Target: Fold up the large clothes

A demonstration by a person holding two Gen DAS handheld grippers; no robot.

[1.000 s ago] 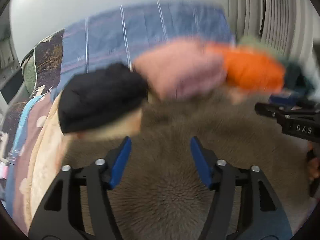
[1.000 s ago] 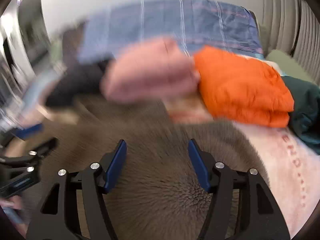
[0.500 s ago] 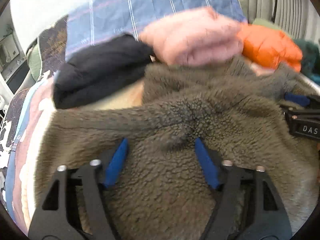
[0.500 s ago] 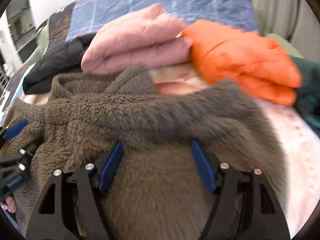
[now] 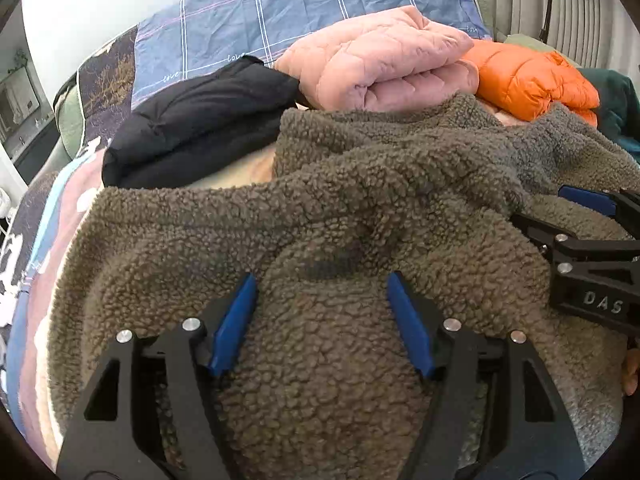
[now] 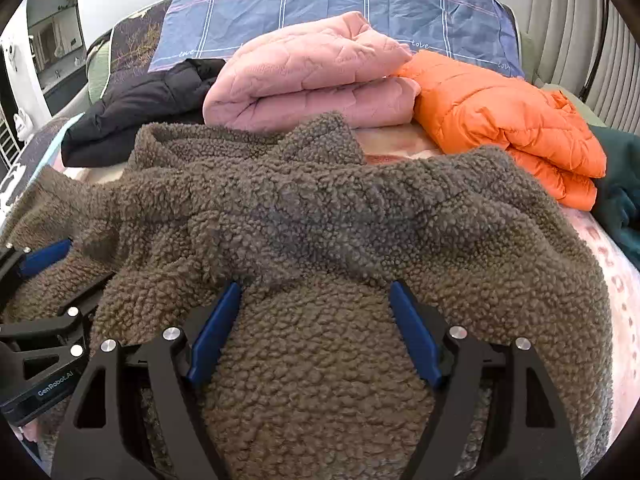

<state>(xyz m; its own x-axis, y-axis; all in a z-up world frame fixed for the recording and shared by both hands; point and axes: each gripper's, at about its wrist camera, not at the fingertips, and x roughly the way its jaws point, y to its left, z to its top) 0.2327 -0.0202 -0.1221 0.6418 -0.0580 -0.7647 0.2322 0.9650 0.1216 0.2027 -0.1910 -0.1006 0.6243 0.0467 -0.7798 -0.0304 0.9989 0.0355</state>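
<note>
Left gripper [image 5: 322, 312]: blue pads spread wide, a thick bunch of the brown fleece [image 5: 360, 216] filling the gap between them; pads look to touch the pile, but whether they actually pinch it can't be told. Right gripper [image 6: 314, 320]: same picture, pads wide apart with a mound of fleece between. The fleece lies rumpled across the bed [image 6: 624, 280], just in front of both tools. Writing: left view shows "DAS" on the right gripper's black body at its right edge, the rest cut off; right view shows "GenRobot.AI" on the left gripper's body at lower left. "love" is stitched repeatedly on the blue plaid pillow [image 6: 340, 0] at the back. Reddish letters on the pink bedspread appear only in the right view, too warped to read. Behind the fleece, left to right: black jacket [image 5: 192, 120], folded pink quilted jacket [image 5: 380, 56], folded orange puffer jacket [image 6: 508, 120], and a dark green garment [image 6: 620, 184] cut off at the frame edge. Left view shows a patterned blanket edge [image 5: 24, 248] that the right view barely catches.
</note>
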